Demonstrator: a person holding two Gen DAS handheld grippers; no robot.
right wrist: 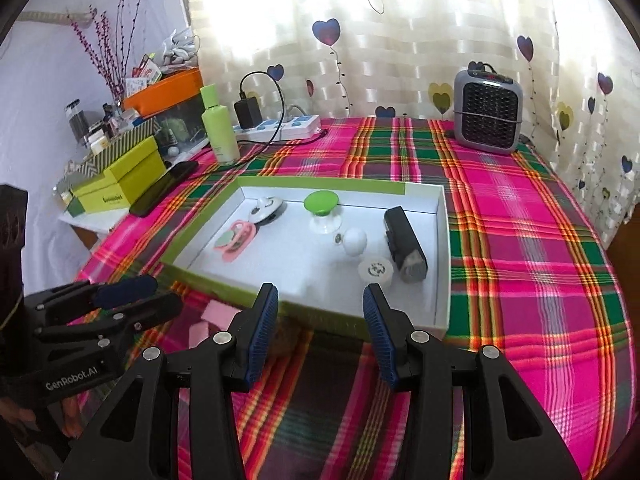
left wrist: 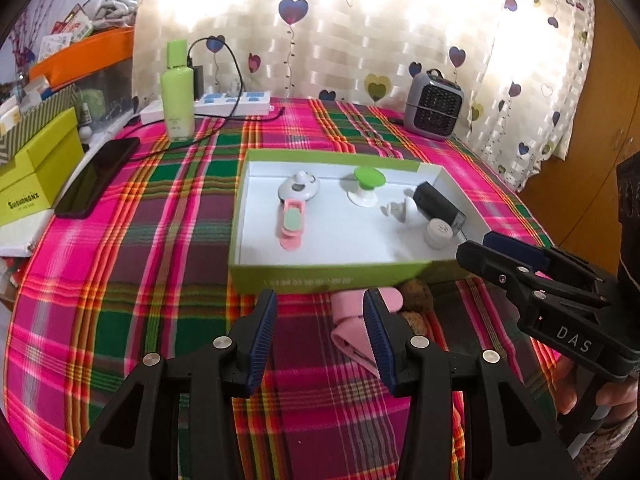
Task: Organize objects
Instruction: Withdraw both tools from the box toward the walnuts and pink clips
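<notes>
Over on the left edge of the plaid tablecloth (left wrist: 168,240), a dark phone (left wrist: 96,176) is lying beside a stack of lime boxes (left wrist: 36,168), and a green bottle (left wrist: 178,88) is standing near a power strip (left wrist: 232,102); none of that looks like part of the job.

Moving in, the left gripper (left wrist: 320,336) is hovering low over the cloth with its fingers (left wrist: 264,336) spread apart and nothing between them. Just past its right finger a pink clip (left wrist: 352,320) is lying on the cloth, outside the tray, and beside it something brown and rounded (left wrist: 416,296) is tucked against the tray's near wall; what that is, the pictures are not showing clearly.

Centre stage, the lime-rimmed white tray (left wrist: 328,276) is already holding a fair haul: a pink-and-green clip (left wrist: 291,222) touching a grey round gadget (left wrist: 298,188), a green-topped suction knob (left wrist: 366,186), a small white piece (left wrist: 404,208), a little white jar (left wrist: 438,232) and a black rectangular device (left wrist: 438,204) along the right wall.

On the right, the right gripper (right wrist: 320,336) is hanging just in front of the tray's near wall, fingers (right wrist: 380,336) likewise spread and gripping nothing.

So the sorting seems largely done, with the pink clip and the brown pieces apparently the leftovers waiting to go in. A grey heater (right wrist: 488,114) is sitting far right, well apart.
</notes>
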